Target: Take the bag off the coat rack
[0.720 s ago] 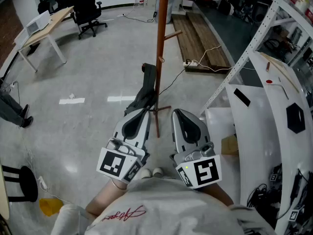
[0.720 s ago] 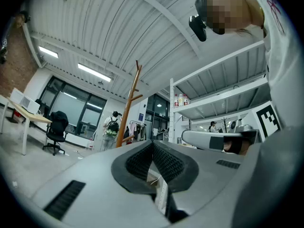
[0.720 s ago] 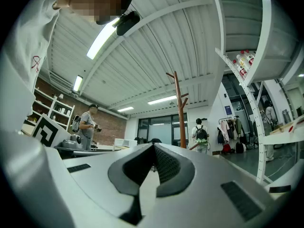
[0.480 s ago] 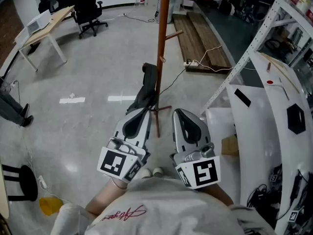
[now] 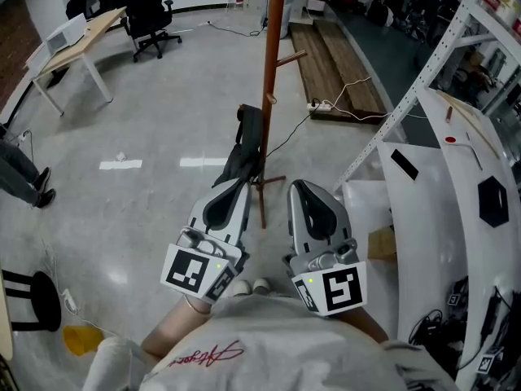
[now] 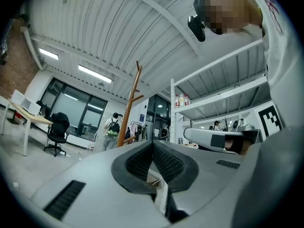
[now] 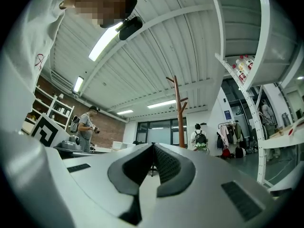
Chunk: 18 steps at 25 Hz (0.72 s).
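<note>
A black bag (image 5: 247, 147) hangs low on the brown wooden coat rack (image 5: 270, 63), draped down the left side of the pole toward its feet. In the head view both grippers are held close to my body, side by side, pointing at the rack's base. The left gripper (image 5: 234, 189) is shut and empty, its tip just short of the bag's lower end. The right gripper (image 5: 299, 191) is also shut and empty, to the right of the pole. The rack's forked top (image 6: 134, 87) stands ahead in the left gripper view, and the pole (image 7: 178, 109) rises beyond the shut jaws in the right gripper view.
A white metal shelving frame (image 5: 423, 72) and a white curved machine shell (image 5: 456, 186) stand at the right. Wooden pallets (image 5: 330, 51) and a cable lie behind the rack. A desk (image 5: 77, 43) and office chair (image 5: 146, 10) are far left. A person's legs (image 5: 20, 177) show at the left edge.
</note>
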{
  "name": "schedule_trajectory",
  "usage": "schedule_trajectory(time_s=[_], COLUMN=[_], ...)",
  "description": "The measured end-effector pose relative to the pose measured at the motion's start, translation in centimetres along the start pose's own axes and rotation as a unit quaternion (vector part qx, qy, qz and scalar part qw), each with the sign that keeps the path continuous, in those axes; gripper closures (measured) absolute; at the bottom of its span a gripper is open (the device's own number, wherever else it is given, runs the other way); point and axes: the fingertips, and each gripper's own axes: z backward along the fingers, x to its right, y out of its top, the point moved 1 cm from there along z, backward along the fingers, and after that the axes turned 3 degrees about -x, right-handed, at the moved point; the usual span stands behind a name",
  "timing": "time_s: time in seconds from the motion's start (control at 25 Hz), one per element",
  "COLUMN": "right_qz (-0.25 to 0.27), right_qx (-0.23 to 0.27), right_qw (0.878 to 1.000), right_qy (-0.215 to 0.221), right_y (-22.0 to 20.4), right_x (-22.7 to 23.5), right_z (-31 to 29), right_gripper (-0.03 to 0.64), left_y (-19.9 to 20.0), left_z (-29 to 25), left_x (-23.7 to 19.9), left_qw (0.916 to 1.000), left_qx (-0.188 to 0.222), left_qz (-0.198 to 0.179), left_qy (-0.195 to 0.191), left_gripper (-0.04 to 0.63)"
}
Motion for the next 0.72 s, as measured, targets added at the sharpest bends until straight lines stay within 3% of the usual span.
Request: schedule_trajectory(time_s=[0.2,0.36,0.56,0.72], right_qz=[0.000,0.003,-0.001,-0.005], right_qx=[0.000,-0.002,-0.006,-0.008], right_qw=[1.000,1.000,1.000,0.999], right_qy=[-0.003,0.008,0.028,0.039], right_y=[0.0,-0.3,-0.8,-1.2], right_x=[1.0,1.4,1.0,0.7], right_z=[-0.1,-0.2,-0.3,-0.6], right_gripper=[0.597,0.597,0.597,0.597], left_y=[-0.8,-0.6,-1.2,-1.9], left_z=[-0.3,-0.6,-0.2,0.3], left_x=[0.5,0.8,1.4,0.8], left_qw=[0.9994,0.9997,0.9983,0.9979], left_qx=[-0.016,-0.005,-0.017,-0.025], left_qz=[-0.029,-0.024,-0.055,-0.058], left_qy=[-0.001,0.003,-0.002,0.011], left_gripper=[0.578,0.578,0.577,0.577])
